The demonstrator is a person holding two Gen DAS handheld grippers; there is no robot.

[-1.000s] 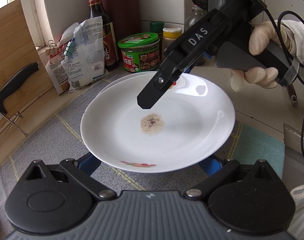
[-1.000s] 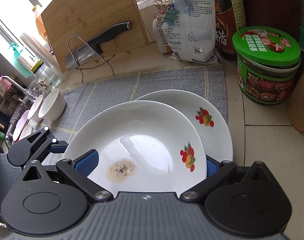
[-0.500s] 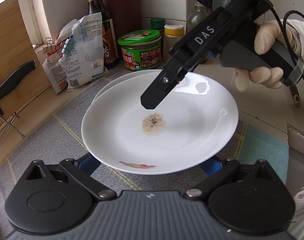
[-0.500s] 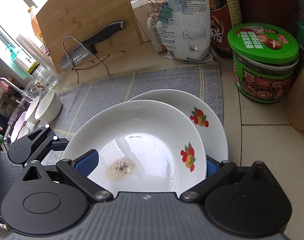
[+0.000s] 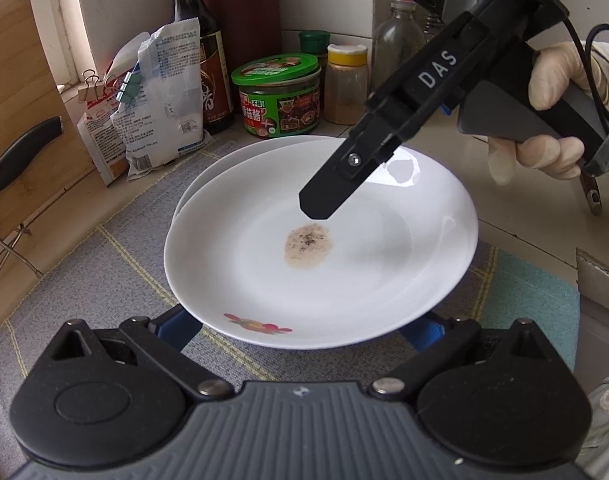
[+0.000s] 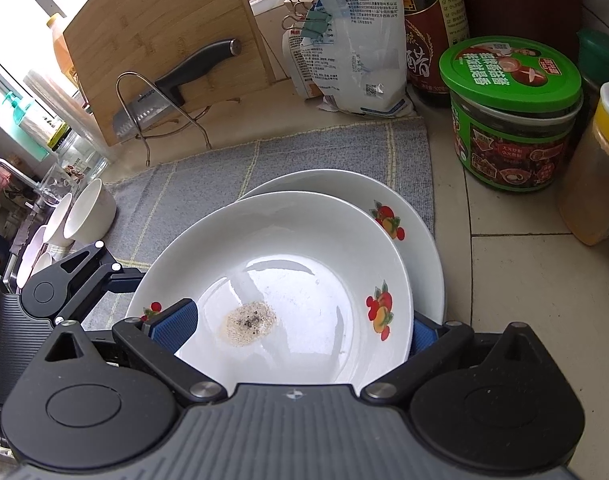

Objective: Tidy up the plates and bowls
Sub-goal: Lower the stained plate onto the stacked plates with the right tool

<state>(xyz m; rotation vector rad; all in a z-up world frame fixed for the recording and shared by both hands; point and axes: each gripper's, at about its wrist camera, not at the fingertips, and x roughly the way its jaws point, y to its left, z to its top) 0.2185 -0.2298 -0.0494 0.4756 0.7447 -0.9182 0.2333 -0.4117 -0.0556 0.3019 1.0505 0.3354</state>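
A white plate (image 5: 364, 264) with fruit prints and a speckled food stain (image 5: 307, 246) is held above a second, similar plate (image 6: 344, 188) that lies on the grey mat. The upper plate also shows in the right wrist view (image 6: 304, 248). My right gripper (image 6: 292, 330) stands wide open around the near rim, one blue pad above the plate and one beyond its right edge; in the left wrist view one of its fingers (image 5: 332, 196) hangs over the plate. My left gripper (image 5: 300, 326) is open, with the plate's near rim between its blue pads.
A green-lidded jar (image 5: 278, 96), spice bottles (image 5: 346, 80), a soy sauce bottle (image 5: 196, 52) and clipped bags (image 5: 164, 96) stand behind the plates. A cutting board and a knife (image 6: 172, 84) in a wire rack are at the left. White bowls (image 6: 88, 212) lie at the mat's far left.
Both grippers and the upper plate have shifted slightly; the view of the plates has barely changed. The jaws stand as before.
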